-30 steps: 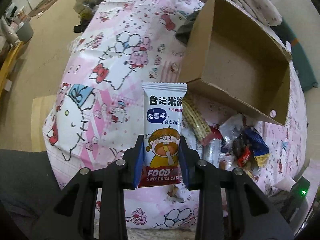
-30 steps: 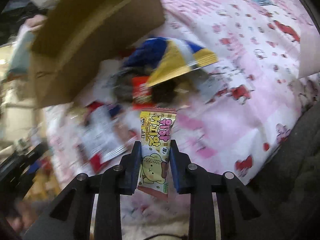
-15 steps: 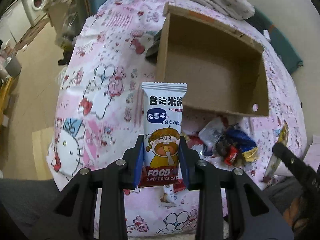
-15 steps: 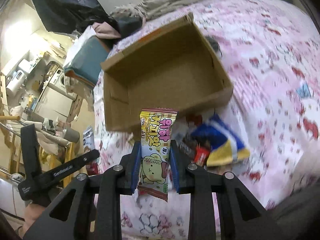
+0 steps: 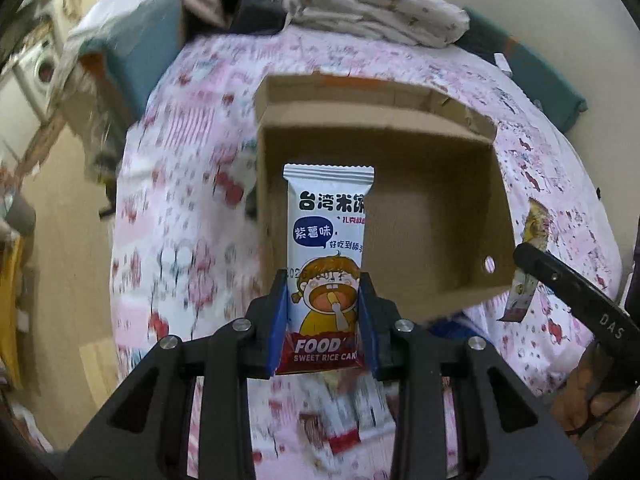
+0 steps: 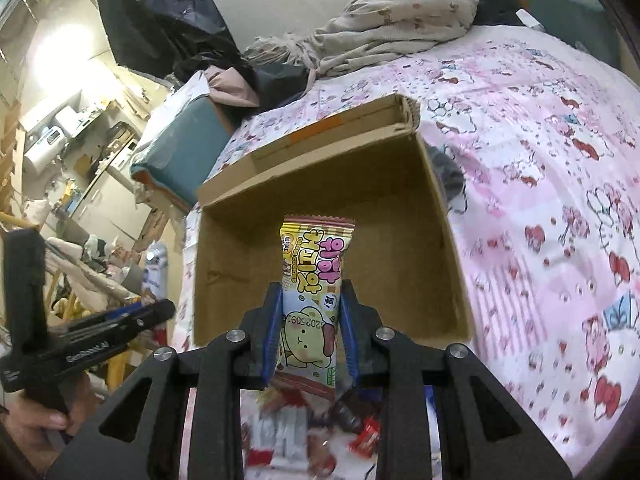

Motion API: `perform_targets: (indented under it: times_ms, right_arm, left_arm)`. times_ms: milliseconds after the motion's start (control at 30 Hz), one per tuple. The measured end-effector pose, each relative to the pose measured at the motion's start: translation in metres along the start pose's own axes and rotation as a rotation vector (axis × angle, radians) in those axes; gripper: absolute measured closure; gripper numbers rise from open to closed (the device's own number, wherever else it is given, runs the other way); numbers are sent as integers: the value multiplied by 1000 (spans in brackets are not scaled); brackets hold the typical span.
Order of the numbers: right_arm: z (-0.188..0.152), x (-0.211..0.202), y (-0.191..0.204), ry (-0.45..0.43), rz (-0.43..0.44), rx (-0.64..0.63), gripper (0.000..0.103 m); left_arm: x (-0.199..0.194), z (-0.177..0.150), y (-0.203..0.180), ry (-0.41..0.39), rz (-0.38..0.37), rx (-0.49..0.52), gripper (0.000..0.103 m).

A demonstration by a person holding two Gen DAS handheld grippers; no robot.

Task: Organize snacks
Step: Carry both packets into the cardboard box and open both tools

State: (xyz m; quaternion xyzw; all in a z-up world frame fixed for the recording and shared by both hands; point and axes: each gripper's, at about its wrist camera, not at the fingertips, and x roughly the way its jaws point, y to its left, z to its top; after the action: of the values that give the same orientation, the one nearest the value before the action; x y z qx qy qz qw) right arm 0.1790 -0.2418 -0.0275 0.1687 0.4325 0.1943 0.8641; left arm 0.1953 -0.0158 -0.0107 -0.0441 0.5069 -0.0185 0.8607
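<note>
My left gripper [image 5: 324,320] is shut on a white sweet rice cake packet [image 5: 328,240] with a cartoon child, held upright in front of the open cardboard box [image 5: 440,240]. In the right wrist view my right gripper [image 6: 310,336] is shut on a yellow and pink cookie packet [image 6: 316,272], also upright before the same box [image 6: 360,200], whose inside shows bare cardboard. The right gripper's arm and its packet [image 5: 528,268] show at the right edge of the left wrist view. The left gripper [image 6: 120,320] appears at the left of the right wrist view.
The box sits on a bed with a pink cartoon-print sheet [image 6: 560,160]. Loose snack wrappers [image 6: 320,432] lie on the sheet below the grippers, near the box's front wall. Crumpled bedding [image 6: 392,12] and a teal cushion [image 6: 180,132] lie beyond the box.
Both grippers have risen and swung toward the box with their packets still held. The box now sits centred in both views, and the snack pile has dropped to the bottom edge.
</note>
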Motion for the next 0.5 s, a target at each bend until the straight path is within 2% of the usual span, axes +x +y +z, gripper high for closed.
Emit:
perform_targets:
  times_ms: [200, 367, 433, 500]
  right_arm:
    - [12, 10, -9, -16, -32, -5, 74]
    - [14, 20, -16, 7, -51, 0, 74]
    - [13, 24, -17, 13, -77, -7, 74]
    - [11, 29, -16, 2, -150, -45, 74]
  left_arm:
    - [27, 15, -11, -38, -2, 6, 75]
    - [45, 6, -10, -67, -2, 29, 75]
    - [51, 5, -10, -66, 3, 26, 75]
    - [55, 4, -11, -57, -15, 9, 75]
